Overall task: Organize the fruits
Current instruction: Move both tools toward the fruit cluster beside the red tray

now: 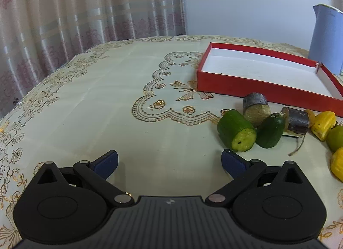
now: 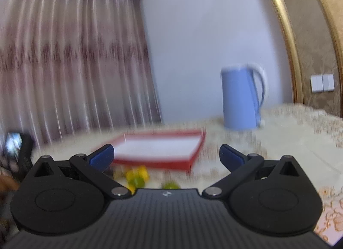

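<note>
A shallow red box (image 1: 253, 86) with a white inside lies on the table, nothing in it. In front of it sit two green cucumber pieces (image 1: 236, 130) (image 1: 270, 132), two dark sugarcane chunks (image 1: 256, 107) (image 1: 297, 120), yellow fruit pieces (image 1: 322, 123) and a green round fruit (image 1: 336, 137). My left gripper (image 1: 169, 162) is open, low over the cloth, just left of the nearest cucumber piece. The right wrist view is blurred: my right gripper (image 2: 167, 155) is open above the red box (image 2: 158, 152), with yellow and green fruit (image 2: 137, 175) below it.
A pale blue kettle (image 2: 241, 99) stands behind the box at the right. The table wears a cream cloth with gold floral print (image 1: 96, 103). Pink patterned curtains (image 1: 64, 17) hang behind the far edge. A dark device (image 2: 19, 148) shows at the left of the right wrist view.
</note>
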{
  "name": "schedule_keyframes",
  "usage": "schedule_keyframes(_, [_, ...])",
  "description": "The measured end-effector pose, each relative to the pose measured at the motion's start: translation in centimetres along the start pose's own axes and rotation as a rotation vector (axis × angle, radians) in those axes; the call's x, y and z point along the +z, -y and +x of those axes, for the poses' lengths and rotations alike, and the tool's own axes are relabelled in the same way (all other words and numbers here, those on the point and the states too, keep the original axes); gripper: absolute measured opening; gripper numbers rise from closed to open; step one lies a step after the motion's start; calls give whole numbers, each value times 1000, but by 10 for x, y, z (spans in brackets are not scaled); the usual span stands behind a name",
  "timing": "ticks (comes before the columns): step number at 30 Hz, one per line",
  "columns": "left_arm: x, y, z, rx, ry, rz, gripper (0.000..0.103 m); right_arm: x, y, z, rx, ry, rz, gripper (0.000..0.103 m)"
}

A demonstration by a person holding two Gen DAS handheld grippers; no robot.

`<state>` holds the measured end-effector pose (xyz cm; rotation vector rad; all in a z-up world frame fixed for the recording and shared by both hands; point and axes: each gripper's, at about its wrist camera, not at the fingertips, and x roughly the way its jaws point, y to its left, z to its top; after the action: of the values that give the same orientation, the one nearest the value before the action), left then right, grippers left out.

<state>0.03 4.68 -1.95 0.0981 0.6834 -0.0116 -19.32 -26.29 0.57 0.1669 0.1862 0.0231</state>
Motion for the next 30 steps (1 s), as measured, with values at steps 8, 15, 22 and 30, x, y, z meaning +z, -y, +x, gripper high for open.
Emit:
schedule_keyframes(8, [1, 1, 2, -26, -1, 5, 103, -15, -7, 14, -8, -76, -39, 103])
schedule_keyframes(15, [4, 4, 4, -43, 1, 10, 103, -10, 17, 28, -34, -119, -82, 103])
schedule_keyframes(22, [5, 4, 5, -53, -1, 17, 103, -12, 24, 44, -64, -163, -103, 103])
schedule_keyframes(30, [4, 6, 6, -49, 3, 25, 103, -11, 30, 51, -55, -194, -88, 103])
